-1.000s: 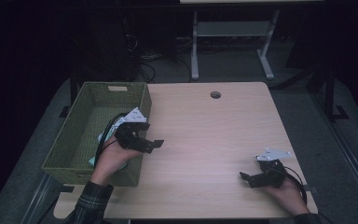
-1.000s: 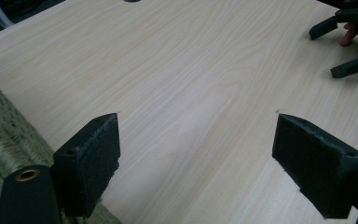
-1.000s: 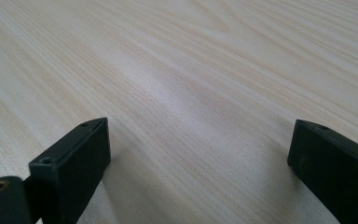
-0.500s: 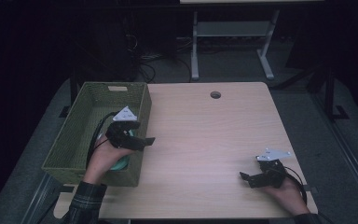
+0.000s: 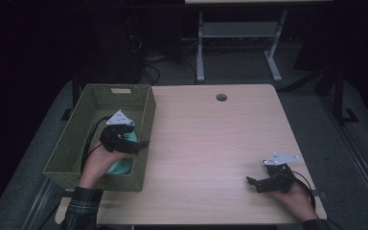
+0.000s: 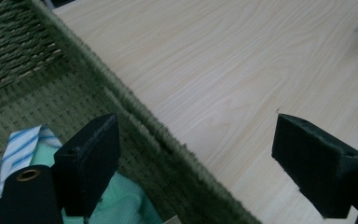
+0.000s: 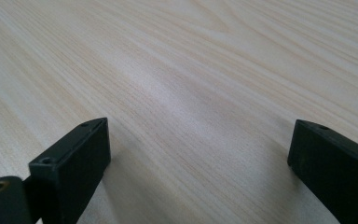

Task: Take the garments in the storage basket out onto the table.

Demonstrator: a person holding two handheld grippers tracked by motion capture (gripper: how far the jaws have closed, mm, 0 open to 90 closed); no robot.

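Observation:
A green woven basket (image 5: 96, 103) stands on the left part of the wooden table (image 5: 211, 139). A mint-green cloth (image 5: 120, 165) lies inside it, with a blue-and-white striped piece (image 6: 22, 148) beside the mint cloth (image 6: 126, 205). My left gripper (image 5: 139, 144) hovers open over the basket's right wall (image 6: 135, 121); one jaw is above the cloth, the other above the tabletop (image 6: 223, 70). It holds nothing. My right gripper (image 5: 252, 182) rests open near the table's front right, jaws pointing left, with bare wood (image 7: 191, 70) ahead of it and nothing between the right gripper (image 7: 198, 144) jaws.
A round cable hole (image 5: 221, 97) sits near the table's far edge. Beyond the table stands a white metal frame (image 5: 235, 43) on a dark floor with cables (image 5: 153, 62). The table's front edge lies just behind my right hand (image 5: 297, 199).
My left gripper has drifted left from above the table's edge to over the basket's right wall, still open. The right gripper has stayed put.

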